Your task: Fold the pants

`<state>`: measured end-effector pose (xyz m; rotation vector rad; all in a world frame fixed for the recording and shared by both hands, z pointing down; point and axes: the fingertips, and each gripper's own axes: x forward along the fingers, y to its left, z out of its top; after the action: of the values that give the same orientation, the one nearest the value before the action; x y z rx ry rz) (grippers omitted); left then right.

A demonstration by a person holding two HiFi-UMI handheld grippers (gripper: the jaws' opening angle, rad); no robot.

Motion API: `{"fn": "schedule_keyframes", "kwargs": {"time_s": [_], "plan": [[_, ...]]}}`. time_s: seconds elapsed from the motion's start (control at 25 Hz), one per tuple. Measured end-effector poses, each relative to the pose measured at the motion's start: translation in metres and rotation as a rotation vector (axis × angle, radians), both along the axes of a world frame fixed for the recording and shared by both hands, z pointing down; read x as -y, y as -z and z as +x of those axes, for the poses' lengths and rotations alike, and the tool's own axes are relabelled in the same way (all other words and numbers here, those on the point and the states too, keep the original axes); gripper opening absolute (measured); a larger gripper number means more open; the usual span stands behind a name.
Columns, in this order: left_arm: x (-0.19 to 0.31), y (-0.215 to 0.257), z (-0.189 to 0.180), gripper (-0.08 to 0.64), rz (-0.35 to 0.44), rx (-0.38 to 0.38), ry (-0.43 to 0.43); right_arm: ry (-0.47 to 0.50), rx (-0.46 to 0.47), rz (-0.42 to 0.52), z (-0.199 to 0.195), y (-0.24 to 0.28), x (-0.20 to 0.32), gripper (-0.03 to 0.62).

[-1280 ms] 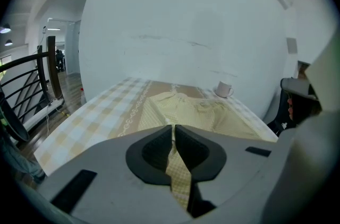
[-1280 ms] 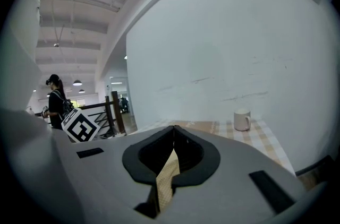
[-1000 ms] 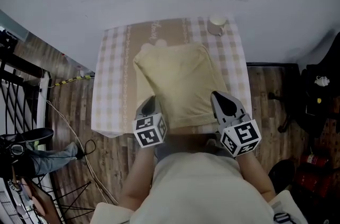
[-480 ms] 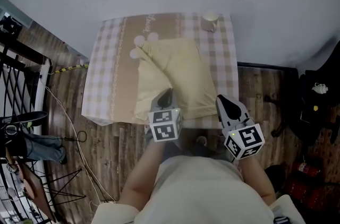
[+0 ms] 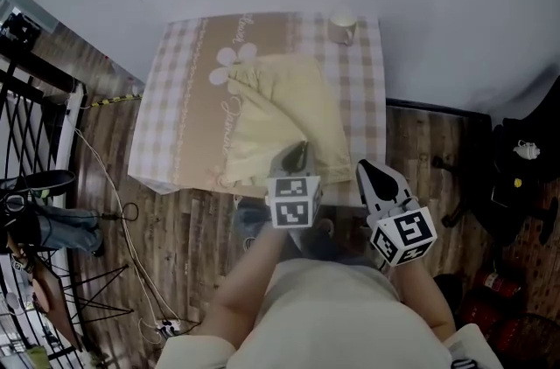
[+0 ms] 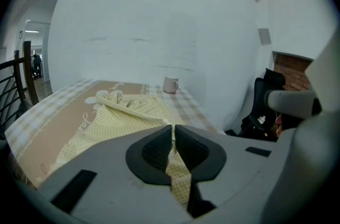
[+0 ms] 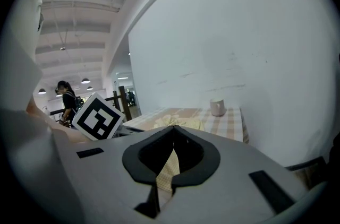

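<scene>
Pants (image 5: 280,109) lie part-folded on the tabletop (image 5: 179,105), with a mug (image 5: 341,28) at the far right corner. Left tool (image 5: 298,152) is pinched narrow on a strip of the yellow cloth, and the right tool (image 5: 362,167), off the near edge, nips a fold of the same cloth. We judge the fold goes best if both corners travel level and together, the cloth taut between them, landing edge on edge.

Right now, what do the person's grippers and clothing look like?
The left gripper and right gripper have grey shells with black pads lining the jaws. Each carries a white cube with black square markers. No cables show. The person wears a cream top.
</scene>
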<state>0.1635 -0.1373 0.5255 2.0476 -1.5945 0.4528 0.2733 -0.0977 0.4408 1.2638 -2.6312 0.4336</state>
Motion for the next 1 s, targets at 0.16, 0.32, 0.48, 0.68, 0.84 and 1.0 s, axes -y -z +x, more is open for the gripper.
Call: {"fn": "schedule_keyframes", "kwargs": {"time_s": [0.16,0.32,0.48,0.68,0.84,1.0], "plan": [[-0.005,-0.003,0.030,0.020,-0.008,-0.003,-0.053,0.009,-0.006,-0.016,0.006,-0.006,-0.005,0.000],[-0.014,-0.011,0.054,0.020,-0.040,-0.016,-0.092,0.014,-0.018,-0.025,0.010,-0.010,-0.008,0.000],[-0.023,-0.022,0.072,0.020,-0.072,-0.005,-0.133,0.016,-0.021,-0.033,0.014,-0.013,-0.008,0.000],[-0.036,-0.038,0.089,0.020,-0.122,-0.008,-0.171,0.018,-0.022,-0.030,0.019,-0.014,-0.008,0.000],[-0.044,-0.047,0.100,0.020,-0.143,0.003,-0.200,0.008,-0.019,-0.026,0.028,-0.013,-0.008,0.000],[-0.052,-0.057,0.108,0.020,-0.170,0.009,-0.217,-0.001,-0.014,-0.029,0.034,-0.013,-0.011,0.000]]}}
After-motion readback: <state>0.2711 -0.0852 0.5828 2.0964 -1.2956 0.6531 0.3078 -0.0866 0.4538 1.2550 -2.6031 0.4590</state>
